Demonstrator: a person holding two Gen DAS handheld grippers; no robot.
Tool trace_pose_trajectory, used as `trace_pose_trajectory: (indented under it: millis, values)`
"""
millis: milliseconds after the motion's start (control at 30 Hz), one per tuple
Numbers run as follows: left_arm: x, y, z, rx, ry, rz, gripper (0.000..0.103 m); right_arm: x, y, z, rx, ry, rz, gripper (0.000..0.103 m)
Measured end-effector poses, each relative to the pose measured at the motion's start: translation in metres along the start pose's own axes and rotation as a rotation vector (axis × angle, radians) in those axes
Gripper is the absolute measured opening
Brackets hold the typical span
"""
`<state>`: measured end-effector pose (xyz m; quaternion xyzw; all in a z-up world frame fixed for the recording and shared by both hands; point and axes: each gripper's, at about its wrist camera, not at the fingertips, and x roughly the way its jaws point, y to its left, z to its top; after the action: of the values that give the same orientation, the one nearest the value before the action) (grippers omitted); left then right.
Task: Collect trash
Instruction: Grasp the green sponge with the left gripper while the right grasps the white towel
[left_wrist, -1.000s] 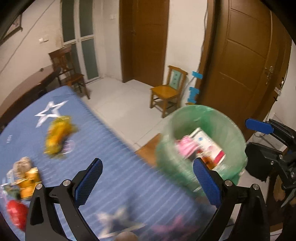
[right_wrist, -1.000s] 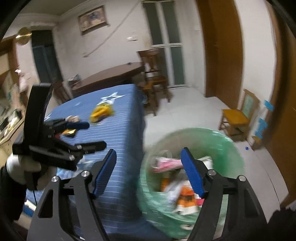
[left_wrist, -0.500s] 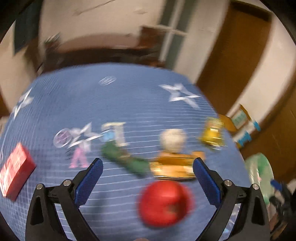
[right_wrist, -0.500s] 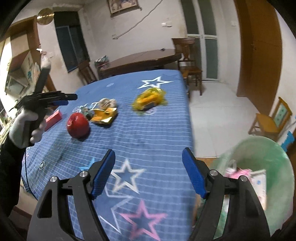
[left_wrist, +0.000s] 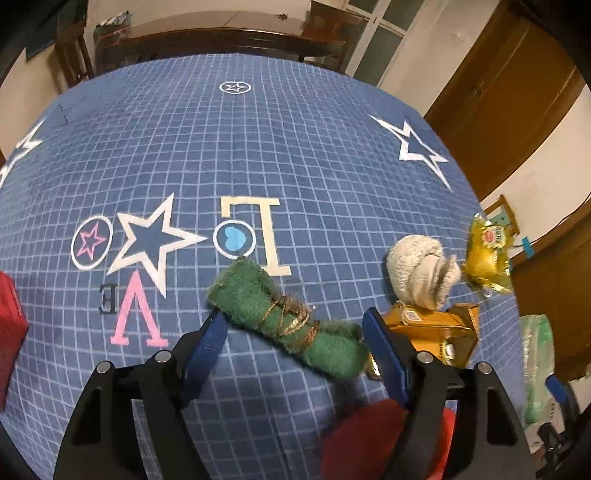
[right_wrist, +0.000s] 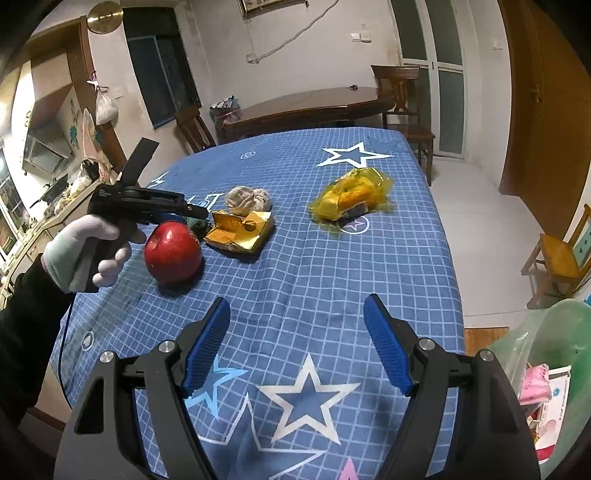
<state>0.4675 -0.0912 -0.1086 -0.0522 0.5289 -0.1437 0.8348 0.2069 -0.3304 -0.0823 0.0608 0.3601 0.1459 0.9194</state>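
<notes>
A bin lined with a green bag (right_wrist: 546, 354) already holds some pink and white packets, so the collecting is partly done. Left on the blue star-patterned tabletop (left_wrist: 258, 147), all beyond a red apple (right_wrist: 171, 251): a green fuzzy roll (left_wrist: 288, 317), a gold carton (right_wrist: 240, 230), a pale crumpled wad (right_wrist: 245, 197) and, farther toward the bin side, a yellow wrapper (right_wrist: 351, 197). The left tool (left_wrist: 295, 343), jaws just closing but not pressing, straddles the green roll. The right tool (right_wrist: 297, 343) hangs wide and empty. Behind the apple stand a dark wooden table (right_wrist: 306, 107), chairs and brown doors.
</notes>
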Motion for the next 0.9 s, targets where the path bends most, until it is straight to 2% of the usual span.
trace_pose_trajectory:
  millis: [67,167,233,333,433,533,700,900]
  values:
    - [0.0,-0.001,0.0,0.02,-0.008,0.013,0.058,0.004,-0.001,0.001,-0.001,0.008,0.004,0.071]
    - [0.003,-0.005,-0.003,0.058,-0.02,0.03,0.04,0.01,0.001,0.004,-0.015,0.027,0.028,0.071]
    - [0.008,-0.014,-0.006,0.096,-0.022,0.039,0.034,0.016,0.003,0.008,-0.028,0.035,0.044,0.069]
    - [0.01,-0.024,-0.009,0.172,-0.036,0.09,0.03,0.028,0.006,0.019,-0.009,0.05,0.096,0.067]
    - [0.009,-0.026,-0.008,0.242,-0.061,0.183,0.03,0.043,0.008,0.035,0.028,0.056,0.154,0.067]
    - [0.01,-0.017,-0.008,0.269,-0.059,0.163,0.03,0.059,0.013,0.052,0.057,0.071,0.203,0.067]
    - [0.005,0.0,-0.009,0.241,-0.067,0.111,0.032,0.101,0.024,0.087,0.09,0.126,0.238,0.067]
    - [0.007,0.004,-0.008,0.226,-0.072,0.09,0.032,0.155,0.046,0.116,0.079,0.214,0.185,0.067]
